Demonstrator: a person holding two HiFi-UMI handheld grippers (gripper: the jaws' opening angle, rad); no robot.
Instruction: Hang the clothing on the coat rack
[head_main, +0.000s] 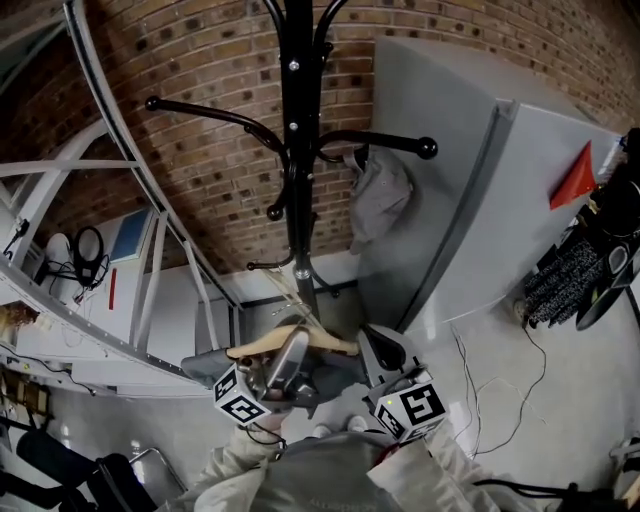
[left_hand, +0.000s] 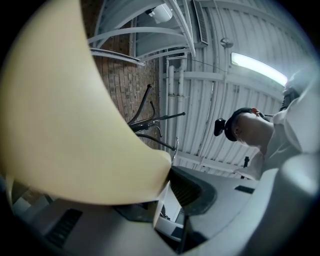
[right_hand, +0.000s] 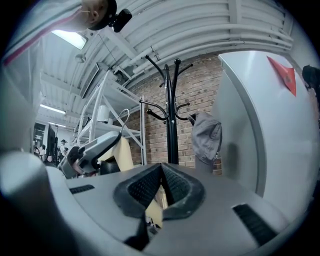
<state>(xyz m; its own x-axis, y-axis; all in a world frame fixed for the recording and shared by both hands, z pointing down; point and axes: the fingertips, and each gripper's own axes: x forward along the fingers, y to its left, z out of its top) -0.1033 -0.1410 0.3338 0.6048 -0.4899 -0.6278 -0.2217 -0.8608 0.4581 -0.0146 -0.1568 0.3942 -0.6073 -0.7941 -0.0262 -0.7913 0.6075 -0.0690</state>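
Holding a wooden hanger (head_main: 300, 343) between the two tools, the person stands at the foot of the black coat rack (head_main: 297, 150) in the head view. The left gripper (head_main: 285, 362) and the right gripper (head_main: 378, 350) meet at the hanger low in the frame, well below the hooks. A grey garment (head_main: 378, 200) already hangs from the rack's right arm, while its long left arm (head_main: 215, 115) is bare. Whether any clothing hangs from the hanger itself cannot be told from here.

In the left gripper view, the hanger's pale wood (left_hand: 75, 125) fills the left half. The left gripper (left_hand: 167, 182) has its jaws pressed together on the wood's rounded end. The rack (left_hand: 150, 122) shows beyond, against the brick.

In the right gripper view, the right gripper (right_hand: 161, 192) has its ribbed pads nearly together, pinching a thin slip of the same pale wood (right_hand: 154, 210). Across from it the left gripper (right_hand: 92, 150) grips the hanger's other part (right_hand: 121, 152). The rack (right_hand: 171, 115) and the grey garment (right_hand: 206, 137) stand ahead.

The step in hand looks like the approach to the rack, with the hanging not yet done. The next move probably calls for raising the hanger to a free arm and tilting its hook over that arm. One gripper would then need to let go without letting the hanger swing off.
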